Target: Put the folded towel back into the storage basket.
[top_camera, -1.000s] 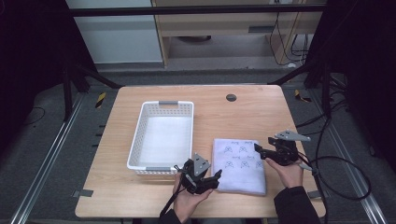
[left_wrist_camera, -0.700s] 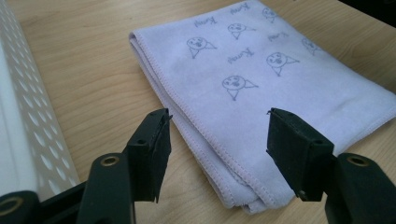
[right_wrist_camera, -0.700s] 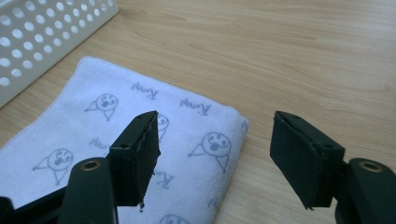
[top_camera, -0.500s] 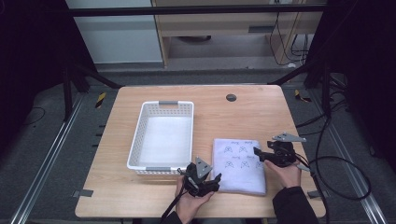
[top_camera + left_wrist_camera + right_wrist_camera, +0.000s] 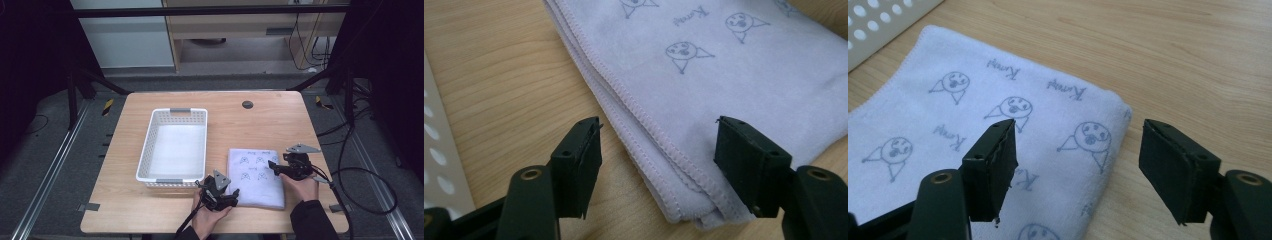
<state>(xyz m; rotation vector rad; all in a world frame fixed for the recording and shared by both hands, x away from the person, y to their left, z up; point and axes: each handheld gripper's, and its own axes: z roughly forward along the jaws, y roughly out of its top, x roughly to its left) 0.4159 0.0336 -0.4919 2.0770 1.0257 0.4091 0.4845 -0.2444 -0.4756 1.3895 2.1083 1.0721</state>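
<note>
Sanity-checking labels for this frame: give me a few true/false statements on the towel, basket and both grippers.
1. The folded pale lilac towel with printed cartoon faces lies on the wooden table, outside the white perforated plastic basket. True.
2. The left gripper is shut on the towel's corner. False: its jaws are open, straddling the stitched corner.
3. The right gripper has open jaws over the towel's edge. True.
4. The basket holds a second towel. False: nothing shows in it but its white floor.
5. The basket stands to the right of the towel. False: in the high view it is to the left.
</note>
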